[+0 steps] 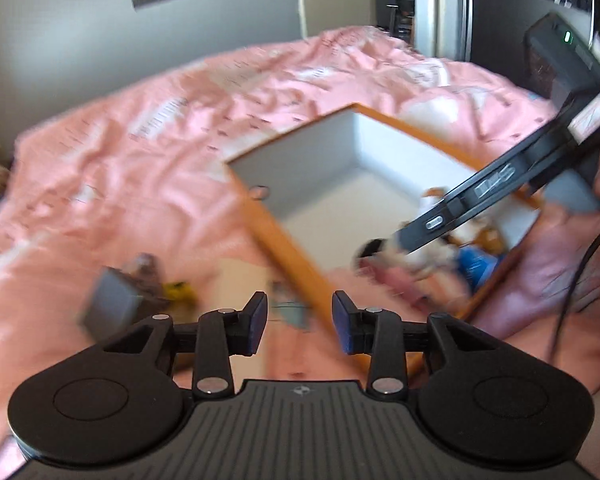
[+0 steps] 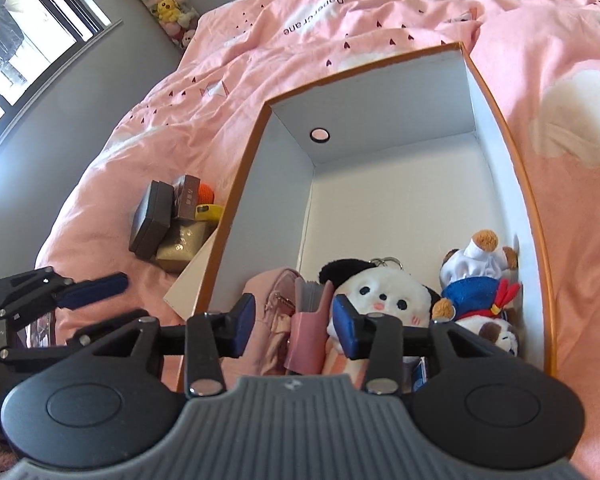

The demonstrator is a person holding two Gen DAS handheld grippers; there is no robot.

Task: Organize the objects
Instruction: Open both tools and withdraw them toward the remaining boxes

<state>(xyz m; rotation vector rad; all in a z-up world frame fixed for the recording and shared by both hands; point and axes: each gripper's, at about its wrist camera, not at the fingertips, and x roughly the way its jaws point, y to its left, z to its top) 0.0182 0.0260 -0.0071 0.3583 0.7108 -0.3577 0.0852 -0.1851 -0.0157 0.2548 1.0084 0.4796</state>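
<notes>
Orange box (image 2: 536, 216) lies on the pink bedspread (image 2: 260, 60), plush toys (image 2: 384, 300) inside; small boxes (image 2: 152, 220) beside it. Left gripper (image 1: 299, 322) and right gripper (image 2: 294, 326) both gape, empty.

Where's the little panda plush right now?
In the right wrist view, the panda plush sits inside the orange-edged box at its near end, between a pink pouch and a blue-dressed bear plush.

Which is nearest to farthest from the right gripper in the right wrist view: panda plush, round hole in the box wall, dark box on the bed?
1. Panda plush: in the box, just beyond the right gripper.
2. Dark box: on the bed, outside the box, to the left.
3. Round hole: in the far end wall.
</notes>
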